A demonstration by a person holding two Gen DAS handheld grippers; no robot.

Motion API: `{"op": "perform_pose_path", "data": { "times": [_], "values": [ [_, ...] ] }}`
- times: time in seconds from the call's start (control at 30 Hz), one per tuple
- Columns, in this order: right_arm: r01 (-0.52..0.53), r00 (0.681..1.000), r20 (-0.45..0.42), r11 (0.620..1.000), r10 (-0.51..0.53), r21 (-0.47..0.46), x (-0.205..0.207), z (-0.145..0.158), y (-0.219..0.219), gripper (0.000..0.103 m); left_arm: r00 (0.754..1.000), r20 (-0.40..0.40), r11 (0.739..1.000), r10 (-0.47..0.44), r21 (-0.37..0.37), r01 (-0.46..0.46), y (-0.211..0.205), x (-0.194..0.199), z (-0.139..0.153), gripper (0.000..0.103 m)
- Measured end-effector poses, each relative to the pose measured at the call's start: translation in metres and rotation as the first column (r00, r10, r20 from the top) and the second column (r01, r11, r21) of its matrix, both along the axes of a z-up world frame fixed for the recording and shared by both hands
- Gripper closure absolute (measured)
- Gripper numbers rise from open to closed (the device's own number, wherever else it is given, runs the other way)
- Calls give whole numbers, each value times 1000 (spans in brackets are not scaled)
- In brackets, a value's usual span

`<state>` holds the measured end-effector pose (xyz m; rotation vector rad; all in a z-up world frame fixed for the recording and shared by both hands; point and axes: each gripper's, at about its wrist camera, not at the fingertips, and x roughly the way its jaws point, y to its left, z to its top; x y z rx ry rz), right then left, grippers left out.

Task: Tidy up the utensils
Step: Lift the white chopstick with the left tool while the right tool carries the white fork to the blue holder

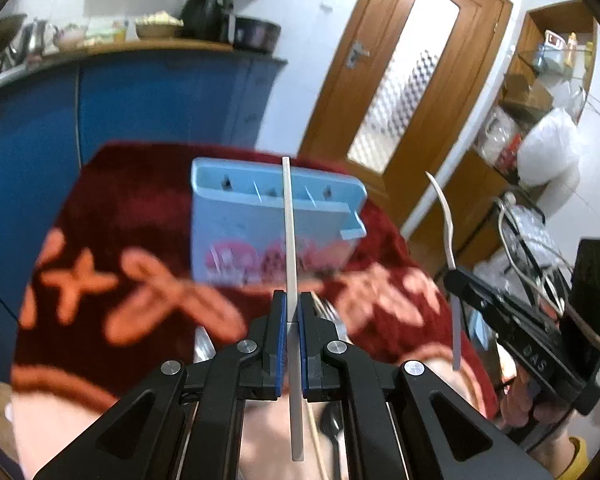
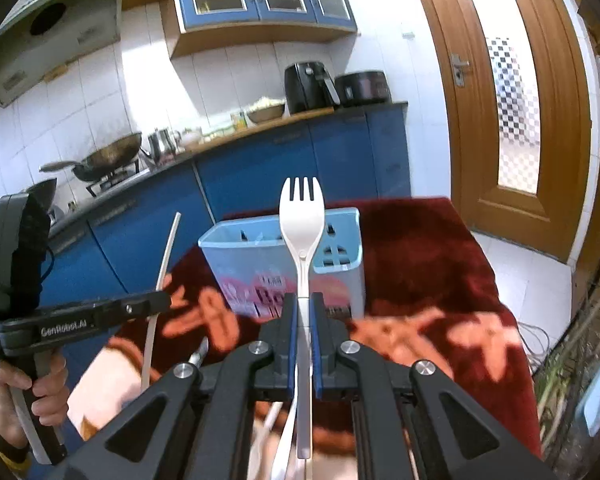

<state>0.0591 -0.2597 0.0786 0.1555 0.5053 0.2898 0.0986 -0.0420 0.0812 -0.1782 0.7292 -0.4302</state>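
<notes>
Black linkage arms with blue-padded jaws fill the bottom of both wrist views. On the left gripper (image 1: 293,312), the jaws are clenched on a thin, flat white plastic stick (image 1: 291,248), gripped partway along its length so that it stands up past the fingertips and trails back toward the camera. On the right gripper (image 2: 304,314), the jaws are clamped on the handle of a white plastic fork (image 2: 302,224), tines pointing up and away.

Beyond both grippers stands a light blue plastic utensil holder (image 2: 260,264) with inner dividers and pink print on its front. It rests on a dark red cloth with orange patterning (image 2: 428,264) that covers the counter. Both utensils are held in the air, on the camera side of the holder, neither one inside it.

More cutlery lies on the cloth below the left gripper, including a dark metal spoon (image 1: 332,426); the rest is blurred. Seen from the left wrist, the right gripper shows at the right edge with its fork edge-on. Blue kitchen cabinets (image 2: 260,168) and a brown wooden door (image 2: 512,112) stand behind.
</notes>
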Motion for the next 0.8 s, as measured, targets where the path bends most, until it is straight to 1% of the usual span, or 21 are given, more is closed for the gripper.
{"op": "perform_pose_path", "data": {
  "times": [0.1,0.17,0.37,0.57,0.63,0.8],
  "values": [
    [-6,999,31,1000,6,-9,10,3,3,96,998,60,1000,25,-2,-25,5,13,12,98],
    [-4,999,42,1000,4,-11,20,5,3,95,993,104,999,48,11,-49,8,21,22,98],
    [10,997,80,1000,-11,10,48,8,0,95,972,211,994,105,19,-111,13,52,41,98],
    [28,990,140,999,-33,35,81,9,-3,95,942,296,987,156,-17,-158,13,82,46,98],
    [23,988,154,998,-31,51,91,9,-3,95,928,331,985,170,-28,-170,10,93,45,98],
    [20,983,182,998,-31,62,114,5,-1,95,904,371,976,210,-32,-214,6,117,38,98]
  ]
}}
